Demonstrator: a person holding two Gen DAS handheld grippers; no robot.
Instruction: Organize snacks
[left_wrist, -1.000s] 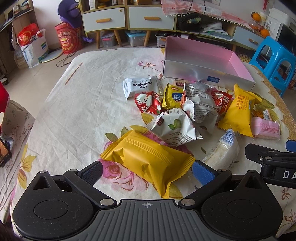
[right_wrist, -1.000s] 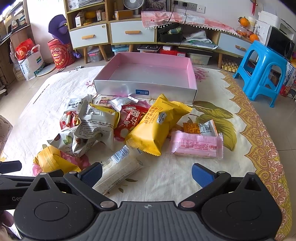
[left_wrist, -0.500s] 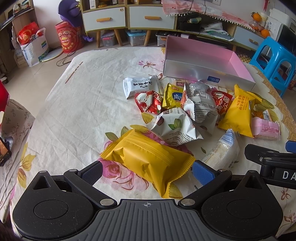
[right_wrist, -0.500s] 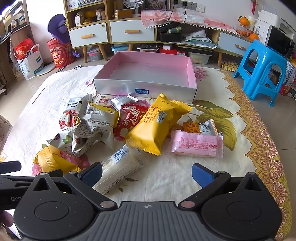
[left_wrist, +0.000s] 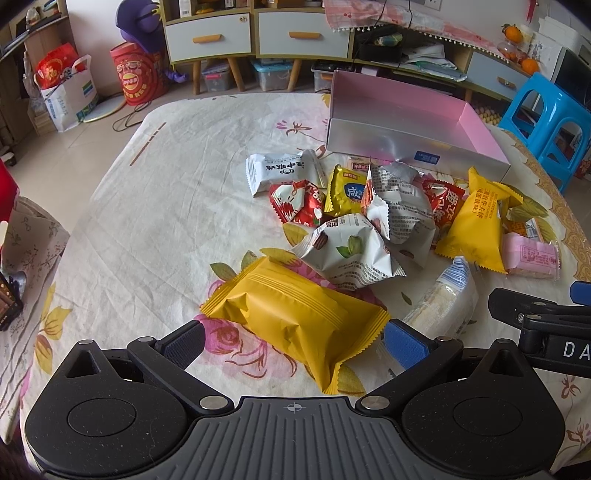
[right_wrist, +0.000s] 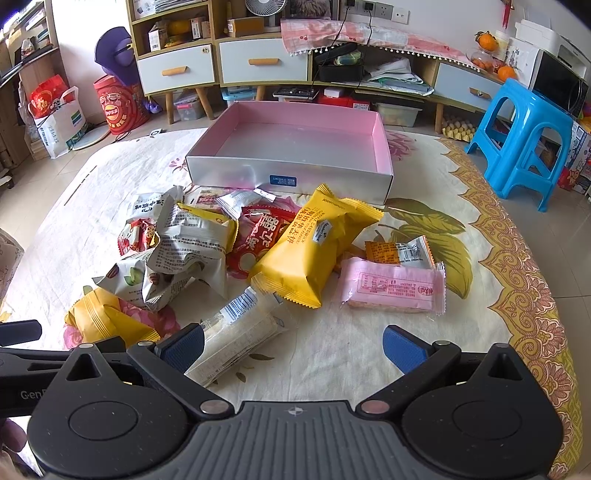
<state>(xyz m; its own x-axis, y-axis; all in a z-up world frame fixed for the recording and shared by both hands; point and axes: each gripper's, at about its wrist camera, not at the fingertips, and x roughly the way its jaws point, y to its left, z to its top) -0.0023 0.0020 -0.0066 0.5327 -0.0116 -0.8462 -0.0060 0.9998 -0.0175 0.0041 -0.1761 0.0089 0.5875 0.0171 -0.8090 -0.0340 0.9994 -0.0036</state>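
A pile of snack packets lies on the flowered tablecloth in front of an empty pink box, which also shows in the left wrist view. My left gripper is open, with a yellow packet lying between its fingers. My right gripper is open and empty; a clear packet of white wafers lies by its left finger. A second yellow packet and a pink packet lie ahead of it. White nut packets sit mid-pile.
A blue plastic stool stands right of the table. Cabinets with drawers line the far wall. A red drum and bags stand on the floor at the left. The right gripper's body shows in the left wrist view.
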